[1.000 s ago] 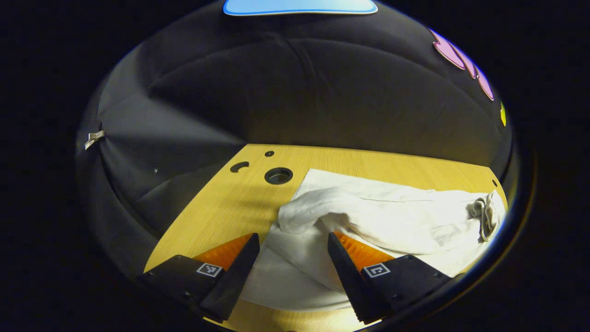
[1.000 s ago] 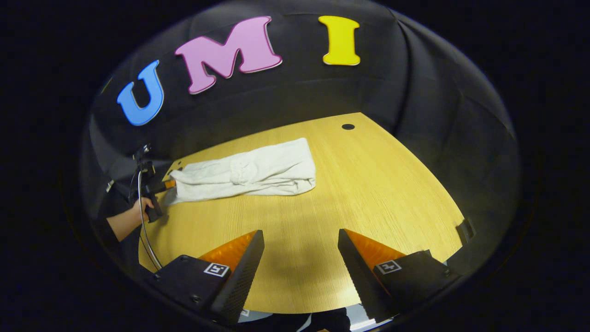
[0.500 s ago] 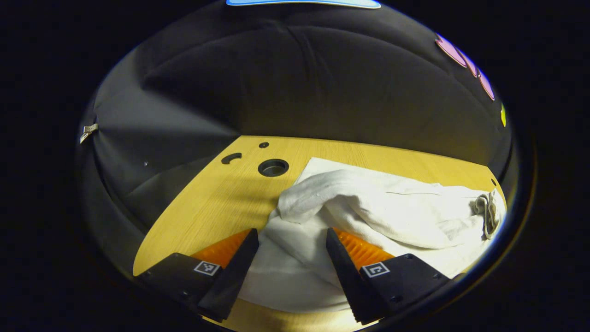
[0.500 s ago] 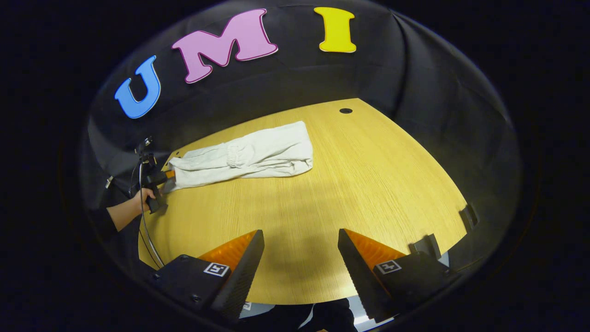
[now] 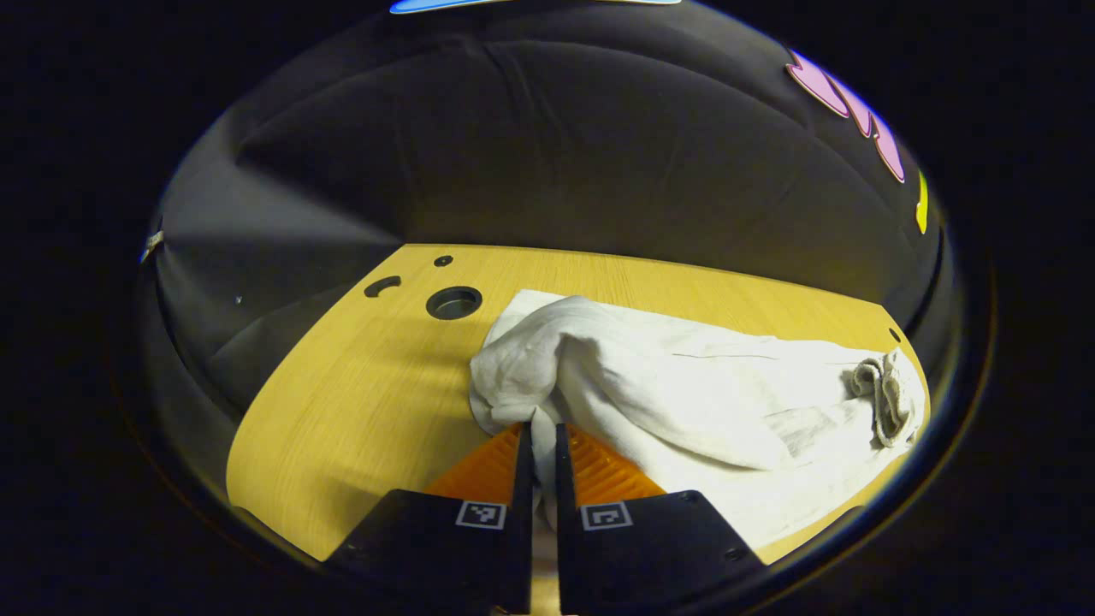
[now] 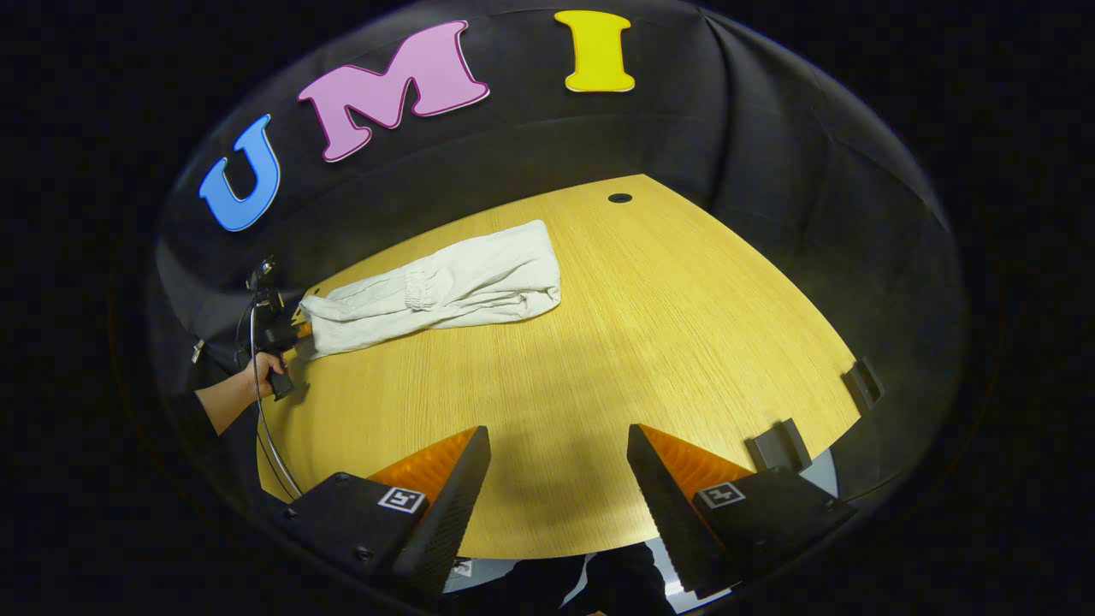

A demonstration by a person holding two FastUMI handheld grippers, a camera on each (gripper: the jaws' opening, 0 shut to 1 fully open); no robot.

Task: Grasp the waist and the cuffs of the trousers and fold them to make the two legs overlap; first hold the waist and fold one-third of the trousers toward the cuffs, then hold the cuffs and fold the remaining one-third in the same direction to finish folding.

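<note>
Left gripper (image 5: pixel 538 436) clamped on cuff end of white cotton trousers (image 5: pixel 684 389), legs overlapped, waist third seemingly folded; right gripper (image 6: pixel 558 466) spread, idle over wooden table (image 6: pixel 684 325). Final fold remaining.

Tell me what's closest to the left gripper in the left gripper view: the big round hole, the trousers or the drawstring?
1. Trousers: pinched between the left gripper's fingers.
2. Big round hole: up and to the left, in the table.
3. Drawstring: far right, at the trousers' other end.
</note>
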